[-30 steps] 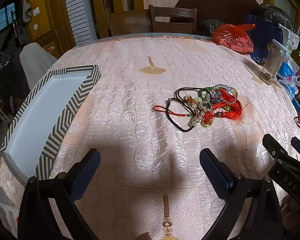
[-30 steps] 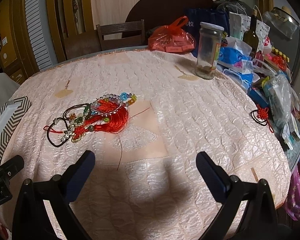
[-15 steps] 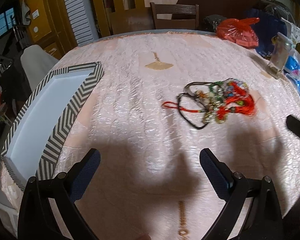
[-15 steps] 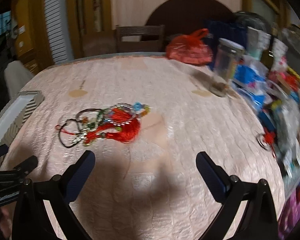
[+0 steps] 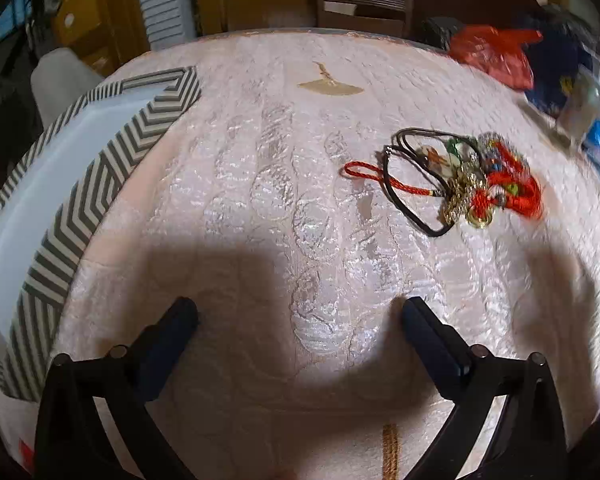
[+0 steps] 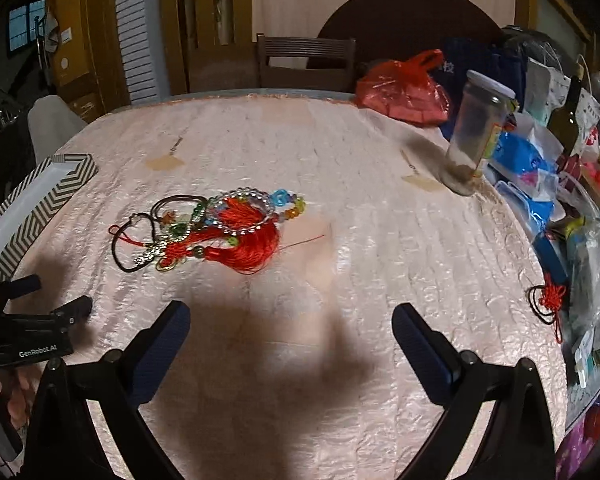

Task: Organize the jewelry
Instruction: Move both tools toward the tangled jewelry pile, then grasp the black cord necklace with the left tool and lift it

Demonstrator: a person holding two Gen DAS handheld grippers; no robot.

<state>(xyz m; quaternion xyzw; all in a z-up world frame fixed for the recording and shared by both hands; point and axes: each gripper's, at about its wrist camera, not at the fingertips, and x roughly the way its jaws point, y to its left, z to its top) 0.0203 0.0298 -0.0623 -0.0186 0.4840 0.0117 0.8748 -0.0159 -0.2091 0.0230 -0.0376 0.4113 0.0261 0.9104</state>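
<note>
A tangled pile of jewelry (image 5: 464, 178) lies on the pink tablecloth: red tassels, black cords, bead bracelets, gold pieces. It also shows in the right wrist view (image 6: 216, 232). A white tray with a grey zigzag rim (image 5: 80, 196) sits at the table's left edge and shows in the right wrist view (image 6: 44, 200) too. My left gripper (image 5: 298, 316) is open and empty, over bare cloth left of and nearer than the pile. My right gripper (image 6: 290, 320) is open and empty, nearer than the pile and to its right. The left gripper's body (image 6: 24, 328) shows in the right wrist view.
A glass jar (image 6: 476, 136), a red plastic bag (image 6: 404, 88), a dark bottle (image 6: 568, 120) and several packets crowd the table's right side. A small red knot charm (image 6: 550, 300) lies near the right edge. A wooden chair (image 6: 304, 64) stands behind the table.
Both grippers have swung left, so the jewelry pile now sits further right in each view. Both stay open and empty. Nothing on the table has moved.
</note>
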